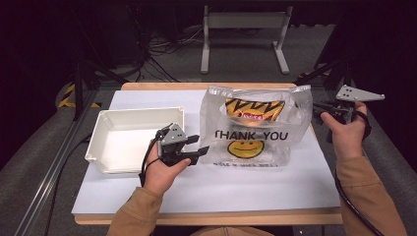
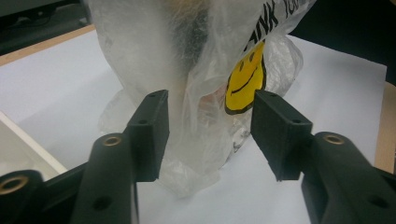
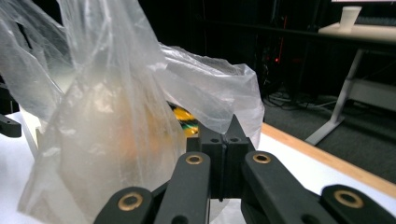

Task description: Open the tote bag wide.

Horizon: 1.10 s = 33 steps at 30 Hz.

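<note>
High view overhead, facing forward; both tongs views close, sharing plastic bag [image 1: 255,125].

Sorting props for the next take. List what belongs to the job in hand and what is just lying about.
In the job:
- clear plastic bag printed THANK YOU
- snack packet inside it
- left gripper, fingers open around the bag's lower corner
- right gripper, shut at the bag's upper edge

Lying about:
- white tray
- paper cup on the far desk
</note>
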{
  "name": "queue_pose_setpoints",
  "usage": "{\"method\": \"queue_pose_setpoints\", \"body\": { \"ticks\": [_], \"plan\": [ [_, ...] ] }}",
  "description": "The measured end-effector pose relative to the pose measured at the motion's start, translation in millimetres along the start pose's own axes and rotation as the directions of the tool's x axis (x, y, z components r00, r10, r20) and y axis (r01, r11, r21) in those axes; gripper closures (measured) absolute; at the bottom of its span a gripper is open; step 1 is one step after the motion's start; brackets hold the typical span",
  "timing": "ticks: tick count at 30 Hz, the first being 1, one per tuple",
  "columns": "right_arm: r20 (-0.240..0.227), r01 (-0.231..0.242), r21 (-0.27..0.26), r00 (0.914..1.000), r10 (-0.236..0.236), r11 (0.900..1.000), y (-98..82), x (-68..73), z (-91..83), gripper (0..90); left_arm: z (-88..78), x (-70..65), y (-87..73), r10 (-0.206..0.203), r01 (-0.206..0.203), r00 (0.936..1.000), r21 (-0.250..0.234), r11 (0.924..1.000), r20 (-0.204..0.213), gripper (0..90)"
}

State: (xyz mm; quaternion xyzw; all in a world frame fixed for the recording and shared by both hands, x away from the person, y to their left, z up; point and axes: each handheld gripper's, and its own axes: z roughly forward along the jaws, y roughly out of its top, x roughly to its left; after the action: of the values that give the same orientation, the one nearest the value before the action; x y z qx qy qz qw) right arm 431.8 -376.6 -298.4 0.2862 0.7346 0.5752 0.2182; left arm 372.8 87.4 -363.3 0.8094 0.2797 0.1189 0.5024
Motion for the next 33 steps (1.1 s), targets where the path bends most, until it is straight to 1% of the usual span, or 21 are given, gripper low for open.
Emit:
{"method": "queue_pose_setpoints", "body": {
  "ticks": [4,5,8,13,16,18,21,24,25,26,27,28,30,31,33],
  "plan": [
    [0.000,-0.027,0.017,0.9996,0.027,0.999,-9.7,-4.0,5.5,90.0,1.1,0.4,-0.6,0.007,-0.007,1.0000,0.007,1.0000,0.007,51.8],
    [0.000,-0.027,0.017,0.9996,0.027,0.999,-9.7,-4.0,5.5,90.0,1.1,0.4,-0.6,0.007,-0.007,1.0000,0.007,1.0000,0.007,52.5],
    [0.001,-0.049,0.037,0.9988,0.049,0.998,-22.1,-7.4,10.4,90.0,0.6,0.3,-0.6,0.005,-0.005,1.0000,0.004,1.0000,0.005,52.3],
    [-0.002,-0.098,0.033,0.9952,0.098,0.995,-40.4,-11.6,12.9,90.0,0.1,0.4,-0.7,-0.002,0.002,1.0000,-0.001,1.0000,0.005,49.9],
    [-0.002,-0.127,0.040,0.9918,0.128,0.991,-53.6,-14.1,13.9,90.0,-2.0,0.9,0.7,0.005,-0.005,1.0000,-0.006,1.0000,0.003,48.8],
    [0.003,-0.137,0.052,0.9905,0.137,0.989,-60.7,-14.6,15.4,90.0,-2.6,0.8,0.6,-0.001,0.001,1.0000,-0.008,1.0000,0.002,48.1],
    [0.006,-0.148,0.079,0.9890,0.148,0.986,-70.8,-14.2,18.4,90.0,-3.4,0.7,1.1,0.003,-0.003,1.0000,-0.009,1.0000,-0.004,47.2],
    [0.005,-0.156,0.084,0.9877,0.156,0.984,-78.5,-14.3,20.3,90.0,-3.9,0.4,2.6,0.004,-0.004,1.0000,-0.012,0.9999,0.004,46.4],
    [0.006,-0.161,0.086,0.9870,0.161,0.983,-81.4,-14.7,20.9,90.0,-4.8,1.6,3.1,0.007,-0.007,1.0000,-0.016,0.9998,-0.003,46.0],
    [0.006,-0.171,0.088,0.9852,0.171,0.981,-85.0,-15.3,21.8,90.0,-5.9,2.8,3.1,-0.003,0.003,1.0000,-0.019,0.9998,-0.006,45.7],
    [0.007,-0.184,0.098,0.9828,0.184,0.978,-89.8,-15.0,23.6,90.0,-6.5,3.4,3.0,-0.007,0.007,1.0000,-0.022,0.9997,-0.007,45.5],
    [0.012,-0.184,0.108,0.9830,0.183,0.977,-92.9,-14.6,24.9,90.0,-7.3,4.4,2.9,-0.005,0.005,0.9999,-0.023,0.9997,-0.011,45.3],
    [0.015,-0.195,0.139,0.9807,0.195,0.971,-101.5,-12.7,28.3,90.0,-7.3,3.1,2.6,-0.010,0.010,0.9999,-0.025,0.9996,-0.011,44.4],
    [0.013,-0.193,0.149,0.9811,0.193,0.970,-104.2,-12.2,29.7,90.0,-7.2,2.4,3.1,-0.007,0.007,0.9999,-0.021,0.9998,-0.009,44.0],
    [0.017,-0.187,0.163,0.9822,0.187,0.969,-107.1,-11.8,30.3,90.0,-5.8,1.1,5.5,0.006,-0.006,1.0000,-0.027,0.9996,-0.007,42.6]
  ]
}}
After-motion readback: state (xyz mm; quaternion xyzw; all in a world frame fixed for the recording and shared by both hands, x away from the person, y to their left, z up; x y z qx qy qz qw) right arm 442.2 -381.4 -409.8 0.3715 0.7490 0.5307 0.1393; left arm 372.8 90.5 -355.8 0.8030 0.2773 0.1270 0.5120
